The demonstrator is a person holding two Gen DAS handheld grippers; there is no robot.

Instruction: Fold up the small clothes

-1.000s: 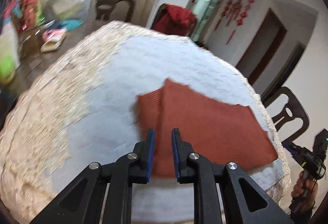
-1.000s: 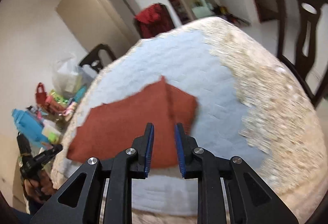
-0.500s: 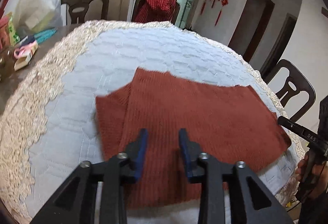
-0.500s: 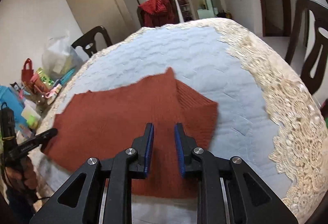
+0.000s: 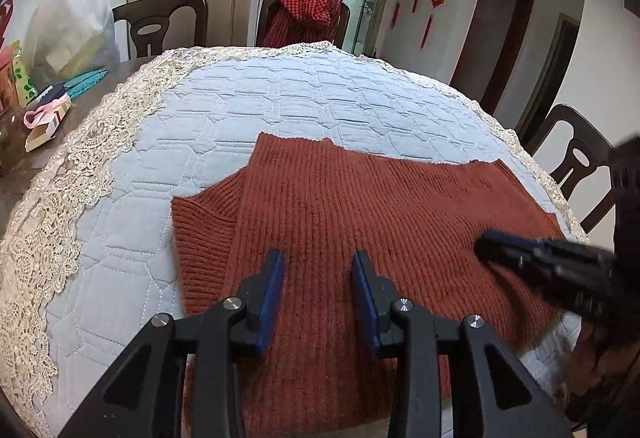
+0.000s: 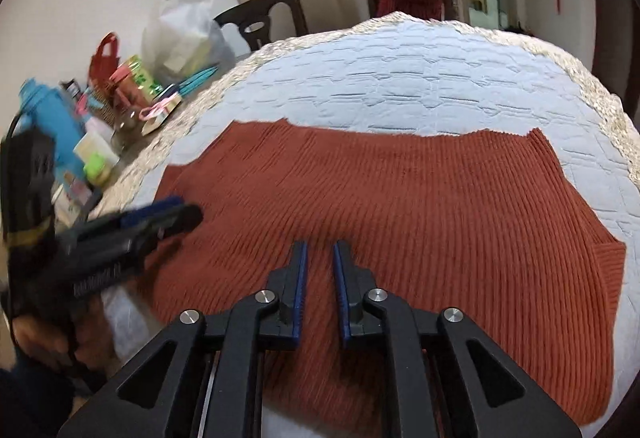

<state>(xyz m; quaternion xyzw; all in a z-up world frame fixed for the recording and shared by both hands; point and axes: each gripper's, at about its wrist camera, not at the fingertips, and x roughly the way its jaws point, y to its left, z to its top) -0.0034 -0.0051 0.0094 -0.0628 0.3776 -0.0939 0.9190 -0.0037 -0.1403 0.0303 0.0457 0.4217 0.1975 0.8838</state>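
The rust-red knit garment (image 5: 360, 222) lay flat on the quilted blue cover (image 5: 248, 101) of the desk, toward its near edge, ribs running away from the cameras. One fold looked done: at 9 o'clock in the left wrist view a ribbed flap (image 5: 204, 234) lay tucked under the main panel, and the piece read as a rough rectangle. Judged partly folded; further folds were still to come. The left gripper (image 5: 318, 270) hovered over the near middle of the garment, its jaws having just been opening to a moderate gap with only cloth beneath, none pinched. The right gripper (image 6: 320, 262) hung over the near middle in its own view, its jaws having just been closing to a narrow slot, nothing seen between the pads; contact with the knit could not be told. Beyond, at 10 o'clock, clutter (image 6: 132, 85) sat on bare desk; dark chairs (image 5: 160, 25) stood round.
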